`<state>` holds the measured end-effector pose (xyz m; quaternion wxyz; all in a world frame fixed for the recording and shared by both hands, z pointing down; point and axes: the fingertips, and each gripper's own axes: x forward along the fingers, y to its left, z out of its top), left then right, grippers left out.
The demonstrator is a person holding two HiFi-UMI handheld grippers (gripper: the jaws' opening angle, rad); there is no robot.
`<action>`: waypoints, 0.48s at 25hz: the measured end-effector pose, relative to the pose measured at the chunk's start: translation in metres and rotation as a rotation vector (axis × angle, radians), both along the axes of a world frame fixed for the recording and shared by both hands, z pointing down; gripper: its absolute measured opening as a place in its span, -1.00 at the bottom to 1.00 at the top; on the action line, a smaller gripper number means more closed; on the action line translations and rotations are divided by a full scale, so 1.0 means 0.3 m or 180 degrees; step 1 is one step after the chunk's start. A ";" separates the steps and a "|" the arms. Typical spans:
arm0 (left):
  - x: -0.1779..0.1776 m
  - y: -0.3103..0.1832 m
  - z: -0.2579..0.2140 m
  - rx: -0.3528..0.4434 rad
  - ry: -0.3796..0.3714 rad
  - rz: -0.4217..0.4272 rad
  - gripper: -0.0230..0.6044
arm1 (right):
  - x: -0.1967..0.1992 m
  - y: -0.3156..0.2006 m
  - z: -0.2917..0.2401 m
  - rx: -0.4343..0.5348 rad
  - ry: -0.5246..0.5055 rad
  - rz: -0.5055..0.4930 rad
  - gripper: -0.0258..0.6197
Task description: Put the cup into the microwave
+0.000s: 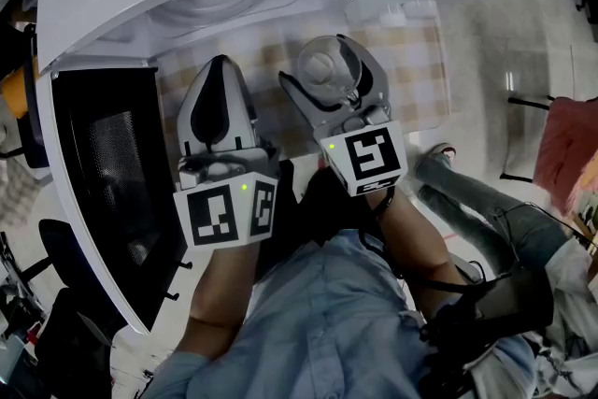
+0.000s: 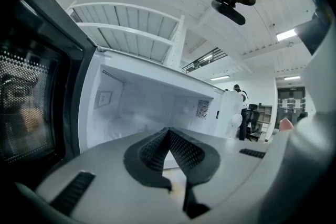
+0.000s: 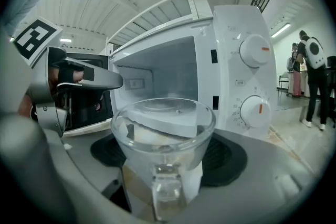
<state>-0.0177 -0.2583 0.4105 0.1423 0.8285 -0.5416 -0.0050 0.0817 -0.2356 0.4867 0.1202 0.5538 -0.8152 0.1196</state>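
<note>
A clear glass cup (image 1: 324,67) sits between the jaws of my right gripper (image 1: 322,65), which is shut on the cup, its black pads against the cup's sides. In the right gripper view the cup (image 3: 163,134) fills the foreground, handle toward the camera, in front of the white microwave (image 3: 231,60) and its open cavity (image 3: 157,78). The microwave door (image 1: 112,173) hangs open to the left. My left gripper (image 1: 220,63) is shut with nothing in it, tips pointing at the cavity (image 2: 152,107). The door (image 2: 31,107) is at its left.
The microwave stands on a checked cloth (image 1: 420,61). Two dials (image 3: 254,51) are on its right panel. Black chair parts (image 1: 47,322) stand by the door at the left. A red thing (image 1: 570,145) and bare floor lie to the right. People (image 3: 310,76) stand far off.
</note>
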 end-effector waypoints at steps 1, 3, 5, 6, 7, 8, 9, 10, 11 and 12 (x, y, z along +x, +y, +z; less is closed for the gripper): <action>0.001 0.001 -0.009 0.0001 0.0004 -0.0001 -0.91 | 0.000 -0.001 -0.013 0.0011 0.0010 -0.0012 0.26; 0.002 0.004 -0.029 0.0010 0.0008 -0.0005 -0.91 | -0.003 -0.003 -0.041 0.0032 0.0026 -0.0036 0.26; 0.002 0.006 -0.049 0.0024 0.0011 -0.0015 -0.91 | -0.008 -0.006 -0.067 0.0048 0.0033 -0.0061 0.26; 0.001 0.006 -0.058 0.0032 0.0016 -0.0022 -0.91 | -0.011 -0.008 -0.078 0.0052 0.0039 -0.0073 0.26; -0.002 0.006 -0.068 0.0041 0.0023 -0.0030 -0.91 | -0.015 -0.010 -0.087 0.0056 0.0043 -0.0082 0.26; -0.006 0.006 -0.076 0.0047 0.0027 -0.0039 -0.91 | -0.020 -0.012 -0.096 0.0060 0.0046 -0.0089 0.26; -0.011 0.005 -0.083 0.0050 0.0030 -0.0047 -0.91 | -0.025 -0.014 -0.104 0.0066 0.0050 -0.0099 0.26; -0.016 0.005 -0.088 0.0050 0.0031 -0.0054 -0.91 | -0.032 -0.016 -0.111 0.0072 0.0055 -0.0110 0.26; -0.020 0.005 -0.093 0.0049 0.0033 -0.0059 -0.91 | -0.038 -0.019 -0.118 0.0077 0.0061 -0.0120 0.26; -0.024 0.004 -0.097 0.0051 0.0037 -0.0060 -0.91 | -0.045 -0.022 -0.124 0.0082 0.0066 -0.0133 0.26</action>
